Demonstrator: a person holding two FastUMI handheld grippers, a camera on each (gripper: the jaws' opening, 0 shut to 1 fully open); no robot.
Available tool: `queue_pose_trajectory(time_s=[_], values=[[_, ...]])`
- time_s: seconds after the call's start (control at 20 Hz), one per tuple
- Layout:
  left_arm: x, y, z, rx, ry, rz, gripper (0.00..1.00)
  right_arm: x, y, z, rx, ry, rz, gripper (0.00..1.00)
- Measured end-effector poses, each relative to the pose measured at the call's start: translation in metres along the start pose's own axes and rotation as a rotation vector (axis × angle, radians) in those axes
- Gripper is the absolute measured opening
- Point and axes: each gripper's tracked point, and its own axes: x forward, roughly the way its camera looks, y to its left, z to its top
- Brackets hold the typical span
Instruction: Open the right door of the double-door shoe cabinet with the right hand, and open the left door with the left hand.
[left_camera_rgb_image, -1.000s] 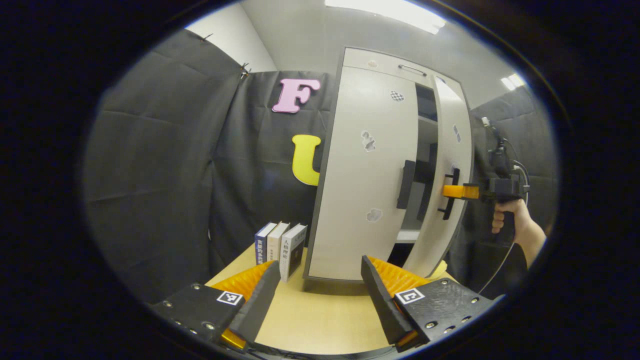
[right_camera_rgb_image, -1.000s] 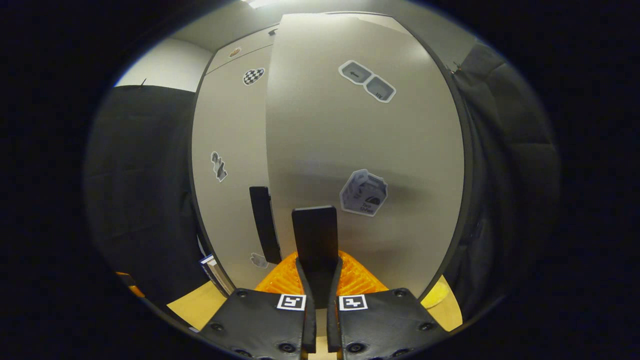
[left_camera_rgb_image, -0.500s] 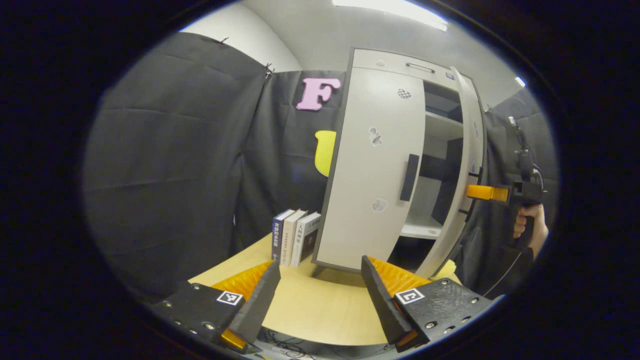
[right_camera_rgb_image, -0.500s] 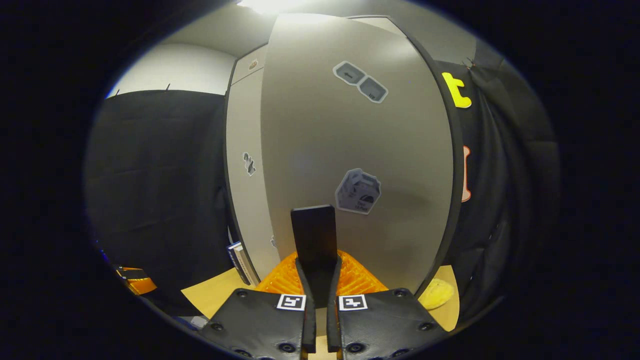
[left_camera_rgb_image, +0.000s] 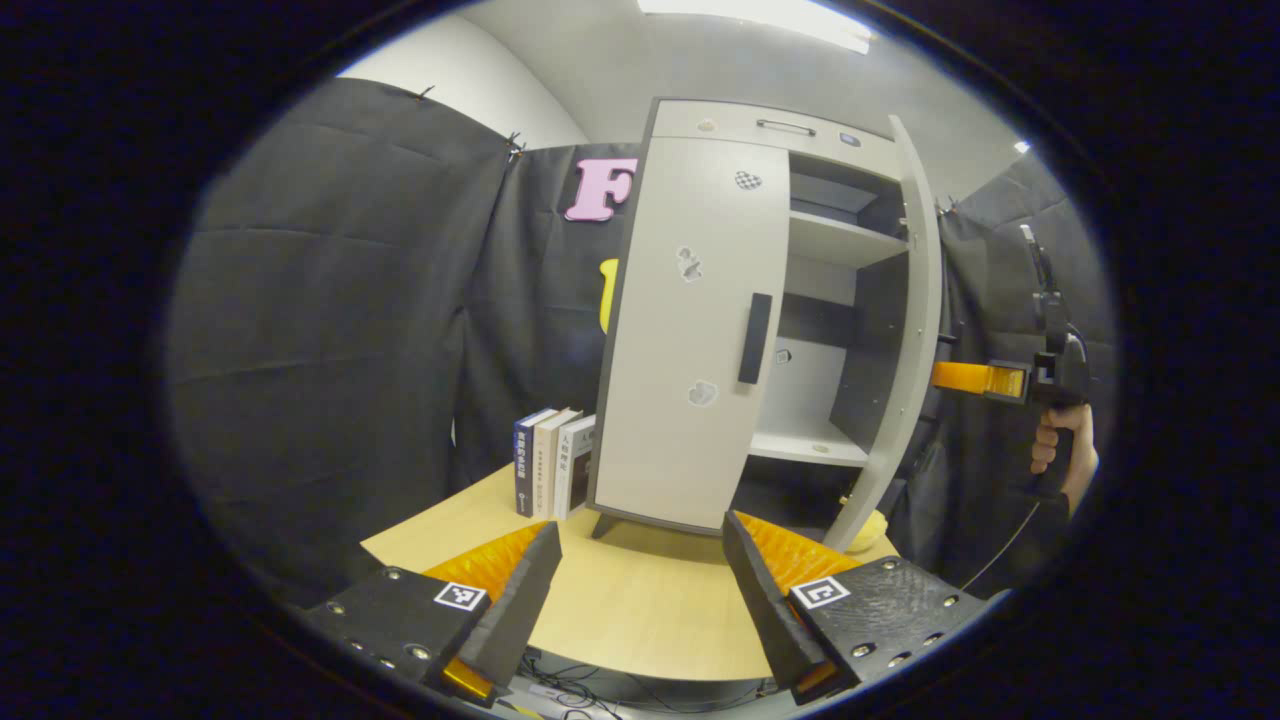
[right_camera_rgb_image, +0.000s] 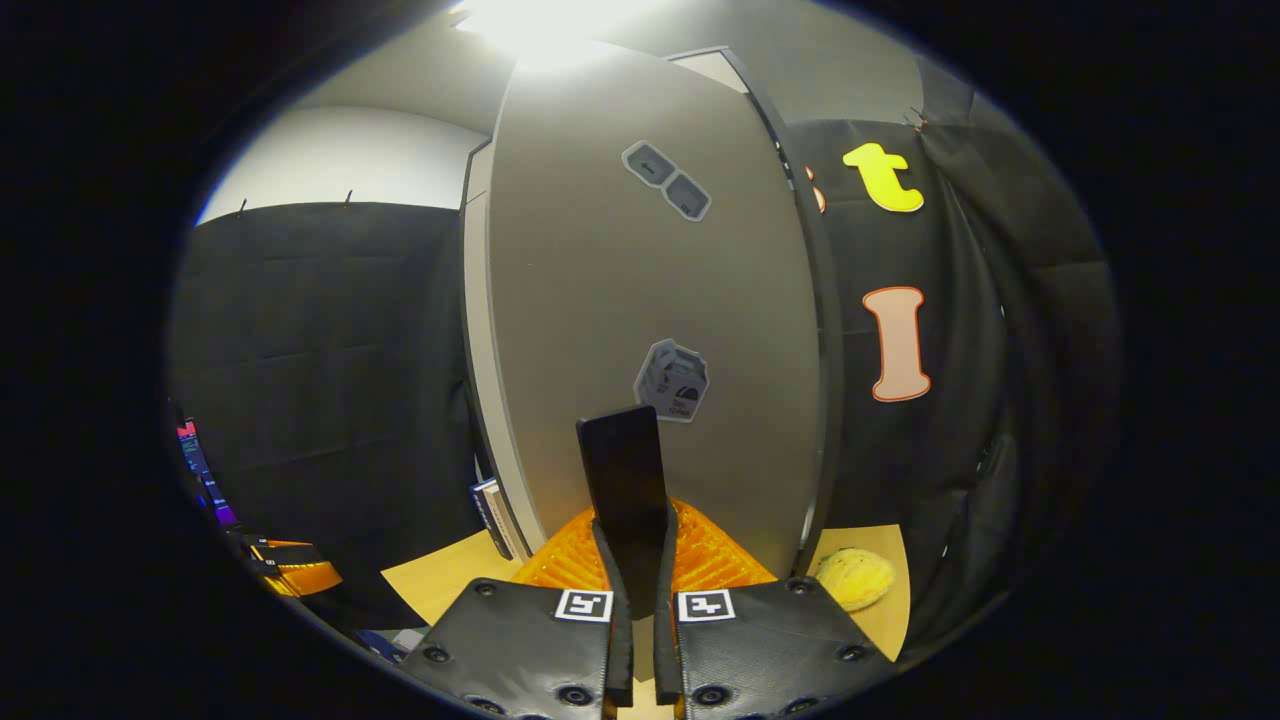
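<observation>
Swung wider since 1 second ago, the right door (left_camera_rgb_image: 912, 330) now stands edge-on beside the shoe cabinet (left_camera_rgb_image: 700, 330). Right gripper (right_camera_rgb_image: 636, 560) is clamped on its handle (right_camera_rgb_image: 622, 480). Left gripper (left_camera_rgb_image: 640, 590), fingers spread and empty, hangs well before the closed left door (left_camera_rgb_image: 680, 400) (approach its handle (left_camera_rgb_image: 755, 338) squarely).

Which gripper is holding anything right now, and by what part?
The right gripper is clamped on the right door by its handle. The left gripper is open, holding nothing.
</observation>
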Motion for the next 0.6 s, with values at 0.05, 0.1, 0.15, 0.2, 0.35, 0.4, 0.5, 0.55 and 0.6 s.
queue_pose_trajectory(time_s=[0.05, 0.1, 0.15, 0.2, 0.35, 0.4, 0.5, 0.55, 0.6], values=[[0.001, -0.007, 0.003, 0.011, -0.010, -0.007, 0.94, -0.001, -0.001, 0.001, -0.007, -0.006, -0.011, 0.06], [0.002, -0.013, 0.006, 0.022, -0.017, -0.012, 0.94, -0.001, -0.003, 0.001, -0.004, -0.011, -0.015, 0.10], [0.006, -0.018, 0.004, 0.031, -0.019, -0.020, 0.94, -0.002, -0.004, 0.002, 0.005, -0.013, -0.015, 0.06], [0.008, -0.023, 0.004, 0.035, -0.019, -0.029, 0.94, -0.004, -0.006, 0.001, 0.019, -0.012, -0.016, 0.10], [0.010, -0.029, 0.002, 0.034, -0.020, -0.049, 0.94, -0.009, -0.015, 0.002, 0.035, -0.019, -0.048, 0.05], [0.011, -0.029, 0.002, 0.032, -0.018, -0.052, 0.94, -0.009, -0.018, 0.002, 0.039, -0.019, -0.064, 0.05], [0.014, -0.028, -0.001, 0.028, -0.009, -0.059, 0.94, -0.012, -0.023, 0.003, 0.034, -0.013, -0.077, 0.09], [0.017, -0.028, -0.003, 0.026, -0.003, -0.062, 0.94, -0.013, -0.026, 0.004, 0.035, -0.012, -0.086, 0.09], [0.018, -0.029, -0.003, 0.024, 0.000, -0.066, 0.94, -0.013, -0.031, 0.004, 0.037, -0.013, -0.103, 0.09]])
